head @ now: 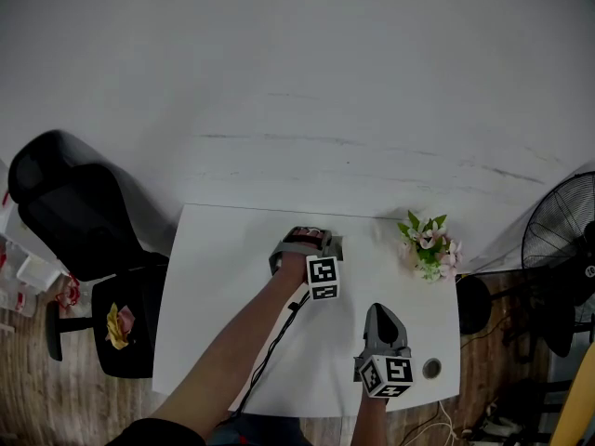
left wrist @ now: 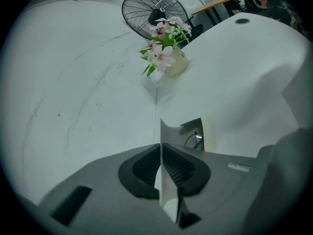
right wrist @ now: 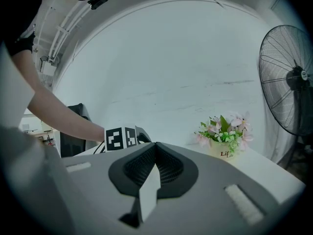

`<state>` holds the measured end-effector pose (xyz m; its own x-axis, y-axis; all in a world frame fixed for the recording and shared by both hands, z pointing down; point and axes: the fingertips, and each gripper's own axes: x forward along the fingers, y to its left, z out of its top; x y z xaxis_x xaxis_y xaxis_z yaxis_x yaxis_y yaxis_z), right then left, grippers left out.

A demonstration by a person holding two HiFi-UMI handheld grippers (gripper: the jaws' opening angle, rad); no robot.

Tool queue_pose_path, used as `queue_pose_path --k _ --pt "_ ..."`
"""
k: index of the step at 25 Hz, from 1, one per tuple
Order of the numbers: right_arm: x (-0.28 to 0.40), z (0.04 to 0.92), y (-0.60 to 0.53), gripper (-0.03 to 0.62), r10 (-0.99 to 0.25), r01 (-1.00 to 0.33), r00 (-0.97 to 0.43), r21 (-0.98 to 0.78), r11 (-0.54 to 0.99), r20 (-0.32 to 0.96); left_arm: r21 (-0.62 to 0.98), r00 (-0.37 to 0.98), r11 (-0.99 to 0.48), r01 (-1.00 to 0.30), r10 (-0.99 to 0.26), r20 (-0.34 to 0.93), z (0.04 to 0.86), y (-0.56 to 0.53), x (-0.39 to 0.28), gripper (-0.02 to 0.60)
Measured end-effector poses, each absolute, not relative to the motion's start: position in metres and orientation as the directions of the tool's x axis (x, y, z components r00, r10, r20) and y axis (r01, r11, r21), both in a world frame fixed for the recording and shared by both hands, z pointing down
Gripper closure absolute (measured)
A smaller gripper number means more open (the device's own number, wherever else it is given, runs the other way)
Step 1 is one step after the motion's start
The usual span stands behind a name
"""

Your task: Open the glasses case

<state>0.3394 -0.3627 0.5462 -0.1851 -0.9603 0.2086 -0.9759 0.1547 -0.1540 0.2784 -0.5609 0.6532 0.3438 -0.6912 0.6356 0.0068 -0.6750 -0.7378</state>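
To the left, a black chair [head: 65, 203] stands beside the white table [head: 214, 295]. At the table's far middle, your left gripper [left wrist: 160, 148] has its jaws pinched on the thin white flap of the glasses case [left wrist: 182, 131], and the flap rises just beyond them. At near right, your right gripper [right wrist: 155, 147] has its jaws together on nothing. Far right are potted flowers [head: 428, 247], then a fan [head: 558, 249].
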Motion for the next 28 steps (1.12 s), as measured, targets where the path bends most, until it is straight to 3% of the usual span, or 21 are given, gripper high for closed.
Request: queue_pose_path --k 15,21,28 --pt "0.349 0.546 -0.35 0.582 -0.965 -0.982 -0.15 -0.144 0.12 0.217 -0.724 0.371 -0.688 -0.044 -0.684 0.628 0.648 -0.57 0.279 0.56" --pt "0.34 0.54 -0.35 0.582 -0.966 -0.98 -0.161 -0.148 0.132 0.204 -0.655 0.456 -0.717 -0.239 -0.678 0.576 0.615 -0.556 0.271 0.554" --pt "0.332 0.522 -0.35 0.582 -0.972 -0.98 -0.167 -0.137 0.144 0.169 -0.346 0.569 -0.702 -0.623 -0.71 0.415 0.552 -0.529 0.231 0.548"
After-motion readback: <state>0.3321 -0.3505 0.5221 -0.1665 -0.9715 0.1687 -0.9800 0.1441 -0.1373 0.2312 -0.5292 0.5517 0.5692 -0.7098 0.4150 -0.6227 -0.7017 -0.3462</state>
